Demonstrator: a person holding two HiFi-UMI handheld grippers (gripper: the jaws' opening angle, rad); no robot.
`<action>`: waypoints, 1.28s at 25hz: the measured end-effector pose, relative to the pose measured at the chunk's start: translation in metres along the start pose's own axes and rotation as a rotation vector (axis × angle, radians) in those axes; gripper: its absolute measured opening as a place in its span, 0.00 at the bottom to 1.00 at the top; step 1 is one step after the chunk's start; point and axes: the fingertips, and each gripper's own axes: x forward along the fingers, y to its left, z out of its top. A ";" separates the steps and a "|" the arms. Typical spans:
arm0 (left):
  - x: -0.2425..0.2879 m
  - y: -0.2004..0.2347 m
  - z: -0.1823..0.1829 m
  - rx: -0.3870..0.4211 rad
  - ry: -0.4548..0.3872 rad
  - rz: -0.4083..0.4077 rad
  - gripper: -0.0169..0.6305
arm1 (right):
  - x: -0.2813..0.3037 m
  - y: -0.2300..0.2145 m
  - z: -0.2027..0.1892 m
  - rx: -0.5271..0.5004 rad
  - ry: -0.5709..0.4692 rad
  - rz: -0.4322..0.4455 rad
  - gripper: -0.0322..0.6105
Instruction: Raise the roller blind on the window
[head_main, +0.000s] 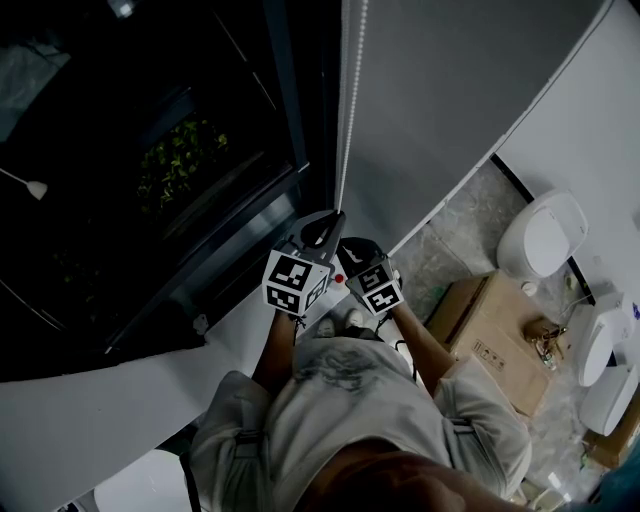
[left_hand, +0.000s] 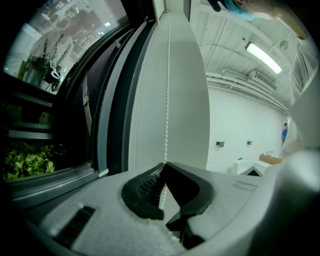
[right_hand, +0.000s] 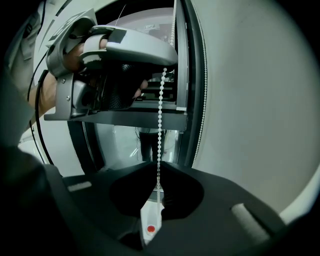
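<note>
– Two grippers on one job. What does each have hold of?

– Both are closed on the chain (left_hand: 166, 100). The left gripper (left_hand: 164, 169) has its jaws pinched together on the beads, which leave the tips toward 12 o'clock. The right gripper (right_hand: 159, 175) is clamped on the same run lower down. A white connector (right_hand: 150, 222) with a red dot sits just behind its pinch, at 6 o'clock. In the right gripper view the left gripper is at 11 o'clock, higher up the chain, and the beads hang straight between the two.

– Why are they stacked like that?

– My reading is a hand-over-hand haul. One grip holds the chain while the other is placed for the next pull, so the chain never runs free. The straight line of beads between them suggests tension.

– Where is the blind?

– In the head view the blind (head_main: 450, 90) hangs at 1 o'clock from the grippers, just beside the chain. Its grey sheet reaches well down, so I judge most of the raising is still to do. The window (head_main: 150, 170) shows dark glass at 10 o'clock.

– Any concerns?

– A second run of the loop lies along the blind's edge, at 2 o'clock in the right gripper view. I cannot tell which run lifts the blind. The connector may also limit travel.
</note>
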 end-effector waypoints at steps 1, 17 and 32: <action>-0.001 0.001 0.000 0.000 -0.002 0.004 0.05 | 0.000 0.001 -0.001 -0.002 0.002 -0.003 0.09; -0.014 0.011 0.009 0.009 -0.055 0.069 0.16 | -0.048 -0.016 0.060 -0.100 -0.128 -0.112 0.14; -0.044 0.027 0.017 0.029 -0.106 0.148 0.03 | -0.114 -0.019 0.151 -0.094 -0.441 -0.114 0.06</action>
